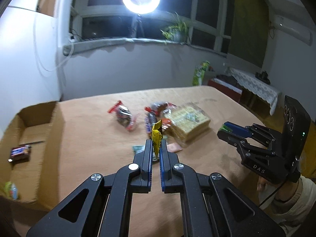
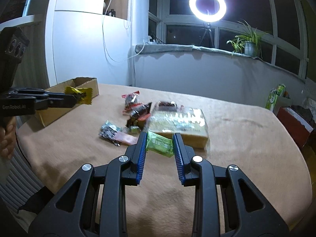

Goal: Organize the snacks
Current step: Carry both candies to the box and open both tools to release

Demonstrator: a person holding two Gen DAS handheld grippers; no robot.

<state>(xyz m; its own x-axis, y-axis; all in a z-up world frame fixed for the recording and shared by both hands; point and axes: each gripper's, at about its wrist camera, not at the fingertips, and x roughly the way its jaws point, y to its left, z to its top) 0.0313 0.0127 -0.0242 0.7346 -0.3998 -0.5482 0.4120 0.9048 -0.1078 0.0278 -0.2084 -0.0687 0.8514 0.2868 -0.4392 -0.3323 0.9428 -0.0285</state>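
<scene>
My left gripper (image 1: 156, 144) is shut on a thin yellow snack packet (image 1: 157, 136), held above the table; from the right wrist view that packet (image 2: 79, 96) hangs near the cardboard box (image 2: 59, 106). My right gripper (image 2: 159, 138) is shut on a green packet (image 2: 160, 143), lifted over the tan cloth. From the left wrist view the right gripper (image 1: 224, 131) sits at the right with a bit of green at its tips. A heap of wrapped snacks (image 1: 156, 114) and a clear pack of wafers (image 1: 189, 122) lie mid-table. Inside the box (image 1: 57, 122) lies a dark chocolate bar (image 1: 19, 153).
A red-and-black packet (image 1: 123, 115) lies apart, left of the heap. A silvery dark packet (image 2: 108, 131) and a pink one (image 2: 127, 138) lie near the front of the heap. The ring light (image 2: 207, 3) and a potted plant (image 2: 248, 43) stand at the window. The table's edge curves at right.
</scene>
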